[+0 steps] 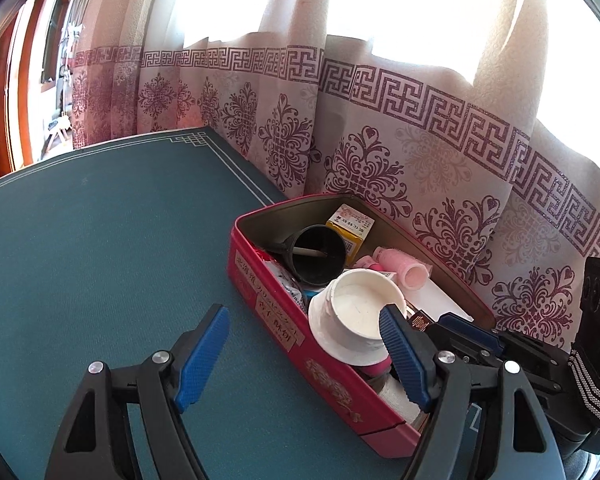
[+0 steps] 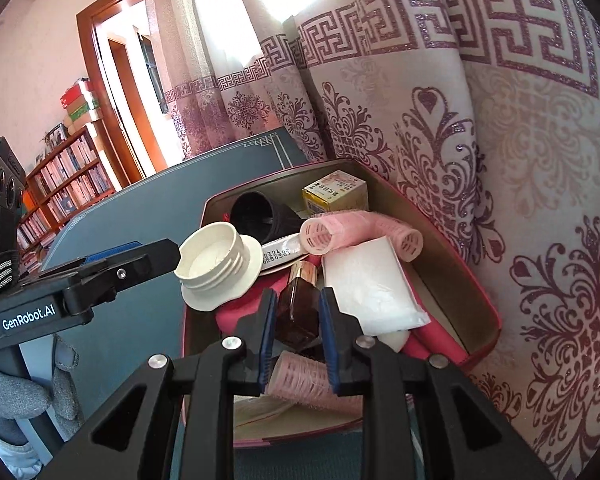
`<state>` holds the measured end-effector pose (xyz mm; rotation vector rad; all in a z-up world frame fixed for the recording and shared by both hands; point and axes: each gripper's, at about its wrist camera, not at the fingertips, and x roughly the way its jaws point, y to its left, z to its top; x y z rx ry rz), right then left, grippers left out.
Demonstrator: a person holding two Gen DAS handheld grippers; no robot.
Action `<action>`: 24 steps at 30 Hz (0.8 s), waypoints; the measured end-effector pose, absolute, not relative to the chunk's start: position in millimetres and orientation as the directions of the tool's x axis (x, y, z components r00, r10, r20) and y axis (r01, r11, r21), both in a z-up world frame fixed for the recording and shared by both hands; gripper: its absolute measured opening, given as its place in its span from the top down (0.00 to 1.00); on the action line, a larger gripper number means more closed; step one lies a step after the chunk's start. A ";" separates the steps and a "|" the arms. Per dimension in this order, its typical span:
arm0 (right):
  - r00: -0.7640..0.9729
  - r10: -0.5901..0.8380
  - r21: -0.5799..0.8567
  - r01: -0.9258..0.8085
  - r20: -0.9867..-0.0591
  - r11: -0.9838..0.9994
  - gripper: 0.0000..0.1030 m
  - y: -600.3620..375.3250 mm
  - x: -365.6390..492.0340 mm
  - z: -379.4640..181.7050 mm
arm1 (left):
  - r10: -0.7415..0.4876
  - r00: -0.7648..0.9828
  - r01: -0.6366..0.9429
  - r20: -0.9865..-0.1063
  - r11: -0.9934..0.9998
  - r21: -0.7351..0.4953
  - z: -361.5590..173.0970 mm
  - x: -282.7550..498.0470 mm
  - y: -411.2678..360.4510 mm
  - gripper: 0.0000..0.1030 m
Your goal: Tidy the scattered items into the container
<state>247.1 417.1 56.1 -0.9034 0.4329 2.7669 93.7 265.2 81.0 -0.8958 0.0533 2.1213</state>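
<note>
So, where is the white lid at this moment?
The white lid lies in the red tin, near its left wall, beside the black funnel, in both views.

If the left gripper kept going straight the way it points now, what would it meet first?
Most likely the red tin: the left gripper is open and straddles its near wall, with the white lid against its right finger. Depth is unclear, so the lid might come first.

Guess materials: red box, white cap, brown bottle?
Red box: likely painted tin, with a dull gold metallic inside. White cap: matte moulded plastic with ribbed threads. Brown bottle: glossy and translucent, so glass or hard plastic; its copper-toned cap looks metallic.
</note>
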 end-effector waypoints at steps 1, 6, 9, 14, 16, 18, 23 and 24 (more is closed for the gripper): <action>-0.793 0.097 0.215 -0.277 -0.601 -0.936 0.76 416.9 247.0 55.9 | 0.665 -0.417 -0.699 -0.619 -0.670 -0.249 79.4 92.5 265.5 0.23; -0.788 0.096 0.227 -0.289 -0.608 -0.930 0.76 416.6 249.4 54.8 | 0.650 -0.404 -0.716 -0.644 -0.663 -0.220 71.5 89.0 279.8 0.23; -0.792 0.106 0.228 -0.298 -0.602 -0.927 0.76 415.4 255.1 57.5 | 0.650 -0.381 -0.735 -0.658 -0.645 -0.211 65.4 90.7 291.7 0.23; -0.805 0.129 0.241 -0.320 -0.579 -0.916 0.76 420.4 267.4 67.4 | 0.653 -0.370 -0.733 -0.660 -0.642 -0.224 64.3 92.5 290.4 0.23; -0.808 0.128 0.258 -0.327 -0.575 -0.909 0.69 423.9 272.1 70.4 | 0.660 -0.376 -0.730 -0.651 -0.643 -0.230 67.9 95.7 284.1 0.23; -0.809 0.132 0.271 -0.339 -0.573 -0.901 0.34 426.7 277.6 72.4 | 0.671 -0.383 -0.728 -0.635 -0.642 -0.239 74.2 100.3 277.2 0.23; -0.807 0.144 0.271 -0.352 -0.573 -0.896 0.19 424.9 293.5 75.9 | 0.694 -0.432 -0.734 -0.576 -0.642 -0.222 93.4 118.8 262.8 0.01; -0.804 0.145 0.268 -0.354 -0.577 -0.896 0.19 423.6 296.3 76.3 | 0.692 -0.447 -0.733 -0.567 -0.647 -0.212 97.3 123.0 261.4 0.01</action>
